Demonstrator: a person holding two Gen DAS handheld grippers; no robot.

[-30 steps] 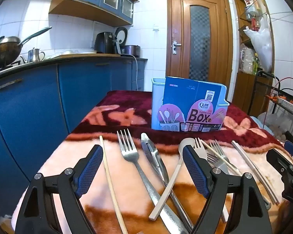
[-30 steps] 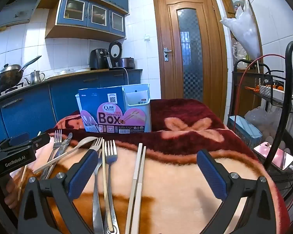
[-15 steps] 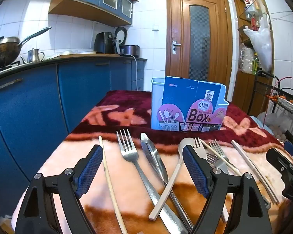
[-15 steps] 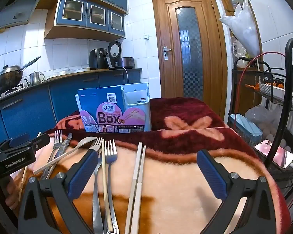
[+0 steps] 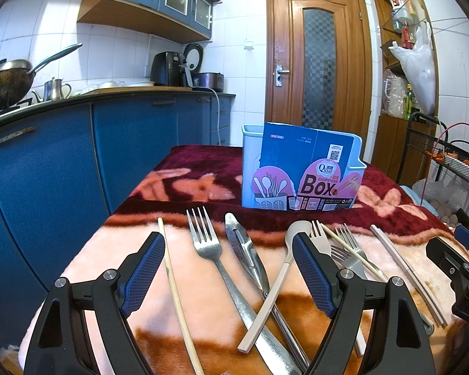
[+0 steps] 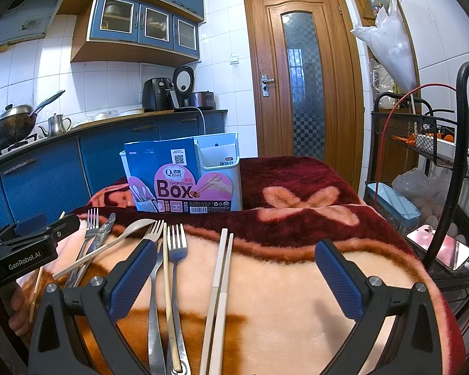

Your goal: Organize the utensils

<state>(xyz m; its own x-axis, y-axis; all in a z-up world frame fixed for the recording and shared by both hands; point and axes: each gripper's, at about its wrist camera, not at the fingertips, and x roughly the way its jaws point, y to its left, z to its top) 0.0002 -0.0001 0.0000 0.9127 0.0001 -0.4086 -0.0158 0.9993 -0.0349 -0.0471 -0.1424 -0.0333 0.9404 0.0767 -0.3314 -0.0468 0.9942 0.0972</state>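
Here both tongs (image 5: 228,278) (image 6: 234,276) gape empty over a blanket-covered table (image 6: 297,297) in a blue-cabineted kitchen.

Left tool (image 5: 228,273), right tool (image 6: 236,276): jaws wide apart, level, empty.

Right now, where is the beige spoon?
In the left wrist view, the beige spoon lies centre on the blanket, its handle crossing the steel peeler, near the box.
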